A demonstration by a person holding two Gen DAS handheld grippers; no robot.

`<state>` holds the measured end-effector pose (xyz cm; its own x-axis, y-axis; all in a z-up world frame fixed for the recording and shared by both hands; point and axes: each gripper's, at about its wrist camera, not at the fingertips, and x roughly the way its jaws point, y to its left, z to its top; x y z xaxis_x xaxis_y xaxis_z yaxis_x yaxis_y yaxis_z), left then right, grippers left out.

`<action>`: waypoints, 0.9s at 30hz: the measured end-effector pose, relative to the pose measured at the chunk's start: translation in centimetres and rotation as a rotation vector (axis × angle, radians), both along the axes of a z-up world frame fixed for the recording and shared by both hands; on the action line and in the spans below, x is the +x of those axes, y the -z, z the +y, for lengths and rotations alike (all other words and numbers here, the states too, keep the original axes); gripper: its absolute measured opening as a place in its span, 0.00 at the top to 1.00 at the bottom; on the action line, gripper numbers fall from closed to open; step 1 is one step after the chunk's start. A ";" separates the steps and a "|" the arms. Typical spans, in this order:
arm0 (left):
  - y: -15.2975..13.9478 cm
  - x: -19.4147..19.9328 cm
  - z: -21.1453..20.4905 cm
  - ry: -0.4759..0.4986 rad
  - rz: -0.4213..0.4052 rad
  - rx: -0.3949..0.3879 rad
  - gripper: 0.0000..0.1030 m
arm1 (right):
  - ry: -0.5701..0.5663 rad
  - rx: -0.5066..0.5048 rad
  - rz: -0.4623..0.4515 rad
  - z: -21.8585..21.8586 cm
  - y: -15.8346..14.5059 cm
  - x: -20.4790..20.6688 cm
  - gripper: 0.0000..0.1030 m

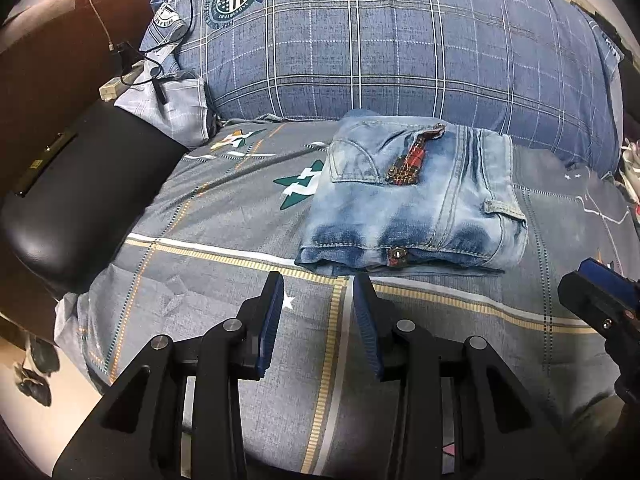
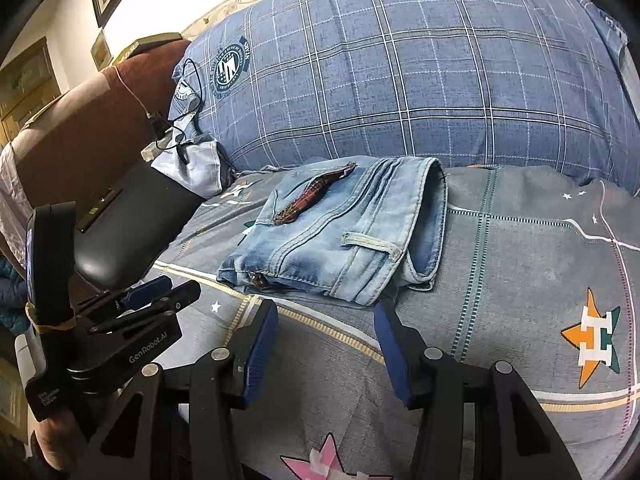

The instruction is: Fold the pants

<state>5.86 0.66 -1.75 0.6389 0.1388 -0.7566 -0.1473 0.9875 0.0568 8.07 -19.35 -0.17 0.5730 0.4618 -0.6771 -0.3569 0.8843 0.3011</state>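
Both grippers, left gripper (image 1: 318, 300) and right gripper (image 2: 326, 326), hover empty with jaws parted. Folded pants (image 1: 412, 204) lie just beyond on bedspread (image 1: 224, 288); apparently untouched, near plaid pillow (image 1: 400, 48).

Bed (image 1: 224, 248) with folded jeans (image 1: 412, 208) on its grey patterned cover

The jeans lie folded into a compact stack near the middle of the bed, waistband edge toward the cameras, a red plaid trim showing at the pocket. Behind them a large blue plaid pillow (image 1: 400, 40) rests on the cover, just beside the stack's far edge. A black cushioned object (image 1: 72, 200) sits at the bed's left side, well apart from the jeans.
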 end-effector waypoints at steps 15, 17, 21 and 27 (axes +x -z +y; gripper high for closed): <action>-0.6 -0.6 -1.0 0.047 -0.028 0.058 0.66 | 0.003 0.021 -0.002 -0.3 -0.1 0.0 0.53; -0.9 -0.8 -0.9 0.046 -0.049 0.047 0.66 | 0.006 0.028 0.000 -0.3 -0.1 0.0 0.53; -1.3 -1.0 -0.6 0.031 -0.066 0.034 0.66 | 0.011 0.033 -0.001 -0.5 -0.2 0.0 0.53; -1.5 -1.3 -0.7 0.033 -0.085 0.028 0.66 | 0.006 0.053 -0.017 -0.8 -0.6 0.0 0.53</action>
